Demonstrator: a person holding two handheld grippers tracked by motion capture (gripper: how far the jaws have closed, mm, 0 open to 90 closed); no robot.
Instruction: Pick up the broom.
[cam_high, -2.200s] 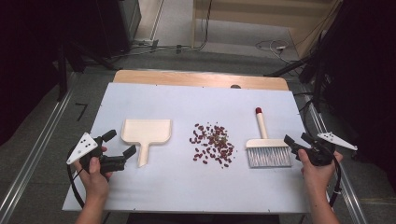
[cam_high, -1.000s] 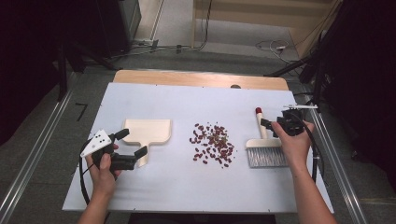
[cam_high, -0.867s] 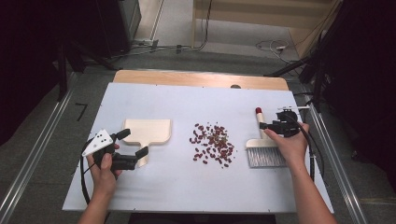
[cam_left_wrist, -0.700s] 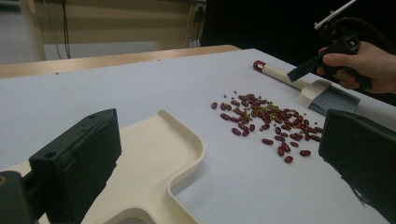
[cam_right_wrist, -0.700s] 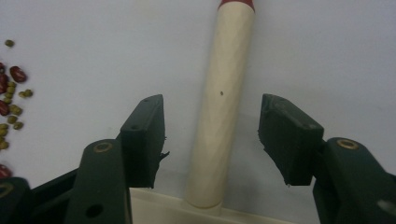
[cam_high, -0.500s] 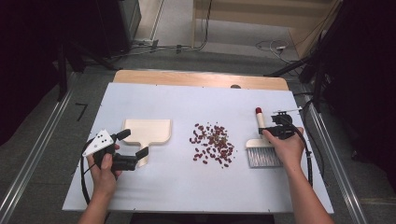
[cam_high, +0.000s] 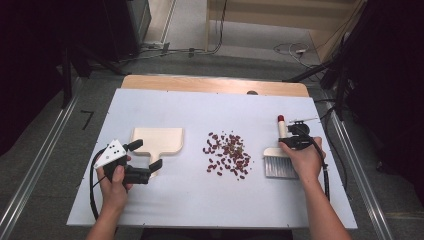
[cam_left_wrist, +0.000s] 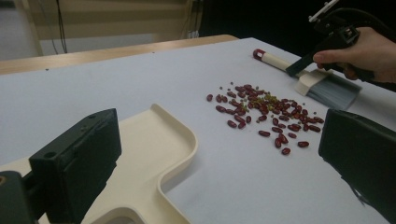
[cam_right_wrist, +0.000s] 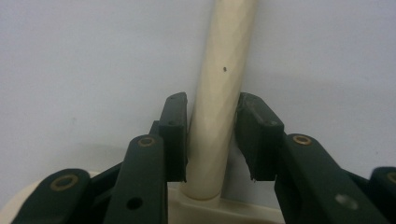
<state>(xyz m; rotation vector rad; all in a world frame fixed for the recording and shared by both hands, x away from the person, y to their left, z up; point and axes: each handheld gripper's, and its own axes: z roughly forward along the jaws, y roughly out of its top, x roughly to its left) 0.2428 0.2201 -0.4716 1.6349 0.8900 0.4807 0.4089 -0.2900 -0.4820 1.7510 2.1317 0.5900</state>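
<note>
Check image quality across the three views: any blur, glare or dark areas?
High view: table evenly lit, surroundings dark, beans small but distinct. Left gripper view: near fingers soft, beans sharper. Right gripper view: brush handle slightly soft up close, no glare.

I list, by colour, around the beans (cam_high: 226, 154): the beans are dark red with a few greenish ones mixed in; left of them a plain cream dustpan (cam_high: 156, 140); right of them a brush (cam_high: 280, 155) with cream handle, red tip, grey bristles; under them a pale blue-white table (cam_high: 210, 200); both grippers' jaws are black.
</note>
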